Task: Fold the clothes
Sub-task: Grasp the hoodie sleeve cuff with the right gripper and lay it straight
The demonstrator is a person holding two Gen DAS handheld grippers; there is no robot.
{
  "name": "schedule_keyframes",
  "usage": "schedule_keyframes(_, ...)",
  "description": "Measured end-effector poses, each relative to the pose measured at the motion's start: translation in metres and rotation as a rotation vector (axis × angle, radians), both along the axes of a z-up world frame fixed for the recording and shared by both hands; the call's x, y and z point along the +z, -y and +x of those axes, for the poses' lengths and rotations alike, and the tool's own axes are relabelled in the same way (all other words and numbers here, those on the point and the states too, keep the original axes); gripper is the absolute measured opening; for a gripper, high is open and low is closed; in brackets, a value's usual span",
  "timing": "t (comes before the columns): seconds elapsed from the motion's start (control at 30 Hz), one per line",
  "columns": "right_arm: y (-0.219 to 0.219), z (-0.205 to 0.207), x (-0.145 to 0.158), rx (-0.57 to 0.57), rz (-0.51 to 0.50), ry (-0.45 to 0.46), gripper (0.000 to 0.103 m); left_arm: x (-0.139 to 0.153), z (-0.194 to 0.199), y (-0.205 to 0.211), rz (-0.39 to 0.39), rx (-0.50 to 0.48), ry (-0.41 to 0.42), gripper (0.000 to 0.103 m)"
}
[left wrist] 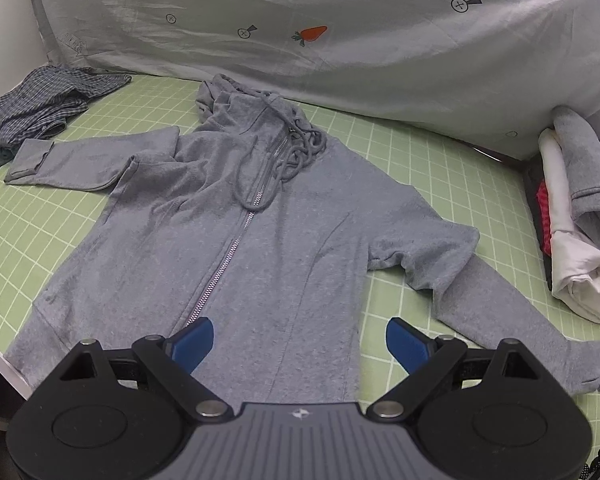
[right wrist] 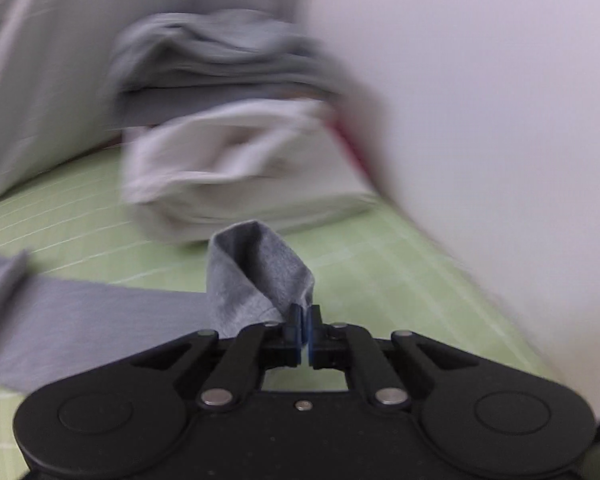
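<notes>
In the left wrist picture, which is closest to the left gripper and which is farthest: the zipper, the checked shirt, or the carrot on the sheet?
From the left gripper:
1. Zipper, just ahead on the grey hoodie.
2. Checked shirt, far left on the green mat.
3. Carrot, up on the sheet behind.

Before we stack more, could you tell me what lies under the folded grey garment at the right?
Under the folded grey garment lies a white garment, with red fabric beside it; anything deeper is covered.

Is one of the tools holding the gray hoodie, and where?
Yes. The right tool is shut on the cuff end of the gray hoodie's sleeve, lifting it off the green mat. The left tool is open above the hoodie, holding nothing.
</notes>
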State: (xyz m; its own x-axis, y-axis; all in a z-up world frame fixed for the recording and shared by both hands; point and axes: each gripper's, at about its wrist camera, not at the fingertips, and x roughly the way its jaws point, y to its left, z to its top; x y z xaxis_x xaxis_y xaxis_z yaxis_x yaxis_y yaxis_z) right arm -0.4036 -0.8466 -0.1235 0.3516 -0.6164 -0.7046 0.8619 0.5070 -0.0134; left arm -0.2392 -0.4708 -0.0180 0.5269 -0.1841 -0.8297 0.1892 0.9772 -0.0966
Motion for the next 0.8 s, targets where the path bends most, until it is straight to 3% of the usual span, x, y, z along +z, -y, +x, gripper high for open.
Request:
schedule_keyframes(0.03, 0.009, -0.010, -0.002, -0.048, 0.021, 0.004, 0.009, -0.001, 0.001, 0.001, 0.001, -0.001, -0.005, 0.093)
schedule_keyframes(0.07, 0.014, -0.016, -0.005, -0.067, 0.047, 0.027, 0.022, -0.002, 0.002, 0.003, 0.002, -0.008, -0.010, 0.093)
schedule_keyframes(0.1, 0.018, -0.021, -0.007, -0.073, 0.067, 0.060, 0.042, -0.003, 0.002, 0.005, 0.003, -0.015, -0.014, 0.093)
schedule_keyframes(0.2, 0.029, -0.031, -0.012, -0.089, 0.127, 0.153, 0.076, -0.003, 0.003, 0.013, 0.014, -0.051, -0.015, 0.093)
schedule_keyframes(0.37, 0.035, -0.032, -0.013, -0.114, 0.193, 0.286, 0.077, 0.000, 0.004, 0.023, 0.020, -0.096, -0.011, 0.093)
schedule_keyframes(0.57, 0.031, -0.053, -0.002, -0.229, 0.179, 0.412, 0.078, 0.005, 0.005, 0.016, 0.028, -0.063, 0.011, 0.093)
schedule_keyframes(0.7, 0.028, -0.042, -0.003, -0.183, 0.154, 0.372, 0.083, 0.005, 0.007, 0.012, 0.038, -0.037, 0.012, 0.093)
schedule_keyframes(0.8, 0.029, -0.026, -0.019, -0.146, 0.205, 0.307, 0.084, 0.005, 0.006, 0.013, 0.030, -0.040, 0.006, 0.093)
